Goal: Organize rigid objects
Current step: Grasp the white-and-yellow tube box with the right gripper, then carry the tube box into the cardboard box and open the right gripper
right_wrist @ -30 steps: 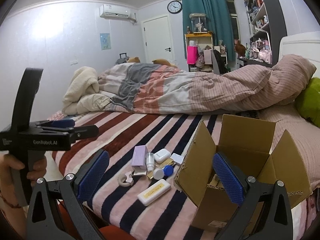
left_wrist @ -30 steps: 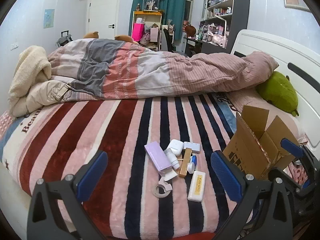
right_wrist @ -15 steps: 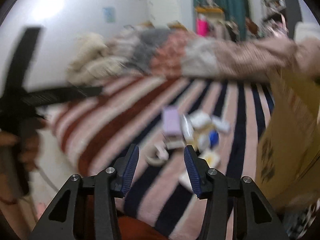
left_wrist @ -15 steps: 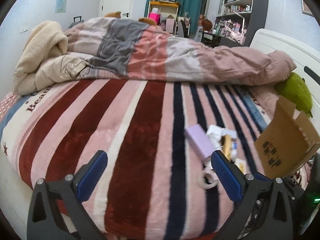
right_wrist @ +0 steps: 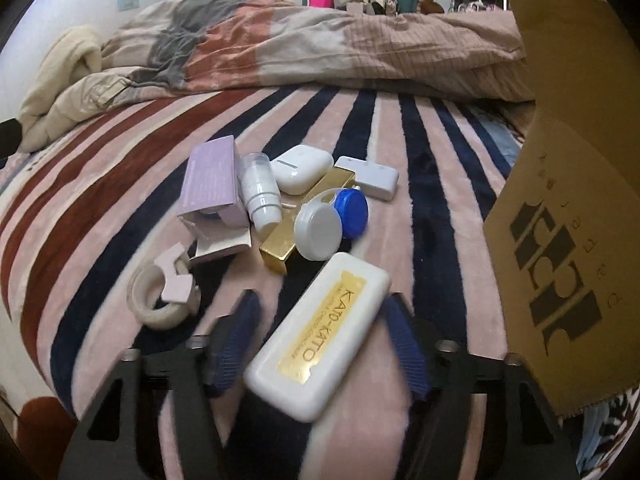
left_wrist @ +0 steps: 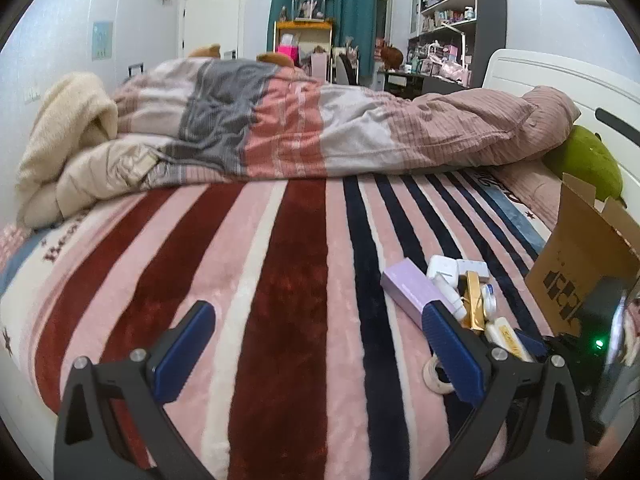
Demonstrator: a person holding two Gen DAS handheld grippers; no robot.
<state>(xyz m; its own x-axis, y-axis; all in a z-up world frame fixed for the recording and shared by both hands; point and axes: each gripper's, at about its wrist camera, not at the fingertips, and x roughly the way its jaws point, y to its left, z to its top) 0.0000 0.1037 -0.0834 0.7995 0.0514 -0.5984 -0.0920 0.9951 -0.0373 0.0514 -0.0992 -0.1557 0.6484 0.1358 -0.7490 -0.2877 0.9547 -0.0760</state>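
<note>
A pile of small items lies on the striped blanket (right_wrist: pixel 424 200): a purple box (right_wrist: pixel 212 176), a white bottle (right_wrist: pixel 260 192), an earbud case (right_wrist: pixel 302 168), a gold box (right_wrist: pixel 304 216), a white-and-blue lens case (right_wrist: pixel 328 220) and a tape roll (right_wrist: pixel 160 296). Nearest lies a white case with a gold label (right_wrist: pixel 320 332). My right gripper (right_wrist: pixel 322 300) straddles this case with its jaws closing; a thin gap still shows beside the pads. To the left of the pile, my left gripper (left_wrist: pixel 316 316) hangs open over bare blanket. The purple box (left_wrist: pixel 412 288) shows beside its right finger.
An open cardboard box (right_wrist: pixel 560 200) stands close on the right of the pile; it also appears in the left wrist view (left_wrist: pixel 580 264). A rumpled duvet (left_wrist: pixel 320 128) crosses the far side of the bed. A green plush (left_wrist: pixel 588 160) rests by the headboard.
My right gripper came down to the pile and its jaws narrowed from wide to either side of the white case. The left gripper sank lower and shifted left of the pile.
</note>
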